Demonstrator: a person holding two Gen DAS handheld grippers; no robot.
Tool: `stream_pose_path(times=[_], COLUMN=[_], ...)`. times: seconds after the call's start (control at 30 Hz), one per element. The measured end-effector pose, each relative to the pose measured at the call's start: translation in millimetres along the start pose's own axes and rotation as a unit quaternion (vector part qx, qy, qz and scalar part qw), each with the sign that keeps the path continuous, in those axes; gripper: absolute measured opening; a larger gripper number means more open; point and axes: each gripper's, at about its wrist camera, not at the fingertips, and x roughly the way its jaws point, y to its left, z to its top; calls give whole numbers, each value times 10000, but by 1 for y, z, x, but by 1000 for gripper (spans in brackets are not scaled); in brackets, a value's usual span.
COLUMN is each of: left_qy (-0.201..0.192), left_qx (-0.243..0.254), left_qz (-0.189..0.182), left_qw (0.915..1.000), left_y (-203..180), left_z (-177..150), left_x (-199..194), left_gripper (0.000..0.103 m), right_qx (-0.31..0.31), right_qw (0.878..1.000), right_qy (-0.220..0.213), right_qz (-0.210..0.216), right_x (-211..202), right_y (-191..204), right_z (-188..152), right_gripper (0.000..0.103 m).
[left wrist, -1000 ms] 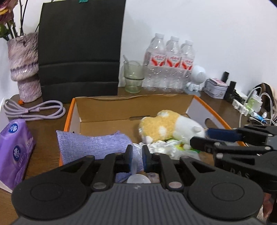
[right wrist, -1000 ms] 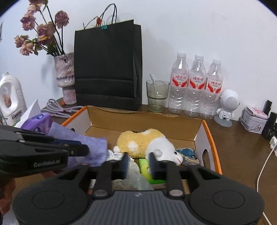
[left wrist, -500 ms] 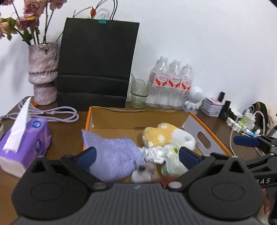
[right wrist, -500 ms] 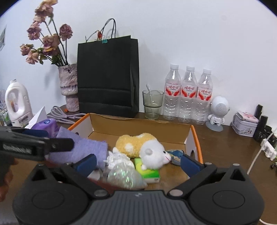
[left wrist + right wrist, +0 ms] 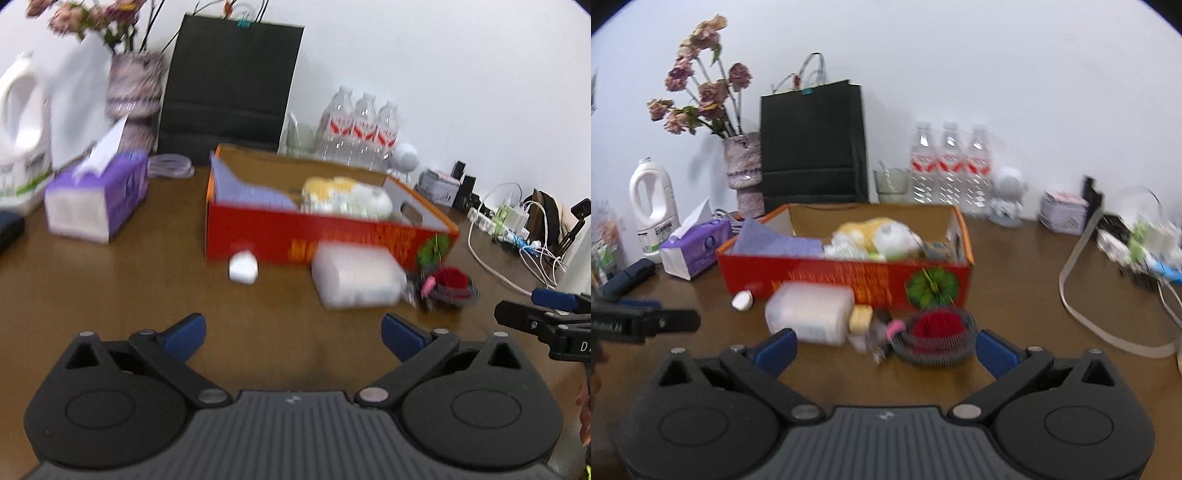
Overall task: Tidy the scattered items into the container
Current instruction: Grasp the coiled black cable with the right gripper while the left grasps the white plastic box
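Box (image 5: 846, 280) sits mid-table, already holding the purple cloth (image 5: 775, 243) and plush toy (image 5: 882, 236). Leftovers lie along its front wall: white pack (image 5: 810, 314), small white cap (image 5: 741, 300), red mesh scrubber (image 5: 936, 332), probably parked there for easy reach. Your right gripper (image 5: 886, 349) and left gripper (image 5: 291, 332) both hang spread wide, empty, angled down short of these.

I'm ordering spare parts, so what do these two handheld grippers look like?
Both match. The left gripper and right gripper have matte black bodies with a ribbed grey centre, two round black discs, silver pivot pins on black linkage bars, and blue pads on the fingertips. White lettering marks the side of each. No cables show.
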Motion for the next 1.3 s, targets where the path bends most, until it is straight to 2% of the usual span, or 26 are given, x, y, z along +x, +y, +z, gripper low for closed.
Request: stream_pose_path(times=[0.13,0.2,0.5,0.67,0.9,1.03,1.3], left_qy=[99,170,164,223,79,84,210], left_qx=[-232,-76,166,199,129,126,62], left_qz=[-42,49,97,34,250,394,667], left_qw=[9997,9998,9997,9995,9996,9991,9975], left_y=[-3,-9,-34,-51,-78,-87,-88], left_z=[-29,-35,-22,-10,15,23,32], left_x=[-9,-9,5,26,62,84,123], left_gripper=[103,103,103,103,103,103,103], right_qx=[302,332,445,197,-531,-829,-1015], right_qw=[9993,9989,9985,9990,9970,9946,9926], right_qy=[219,326,292,346,519,614,641], right_qz=[59,55,-93,-199,-233,-131,174], right_x=[-6,-7,-9,5,43,70,114], right_y=[-8,-9,-29,-39,-43,-47,-47], right_z=[-30,-40,-51,-44,-22,-8,12], right_gripper=[103,103,103,103,103,103,103])
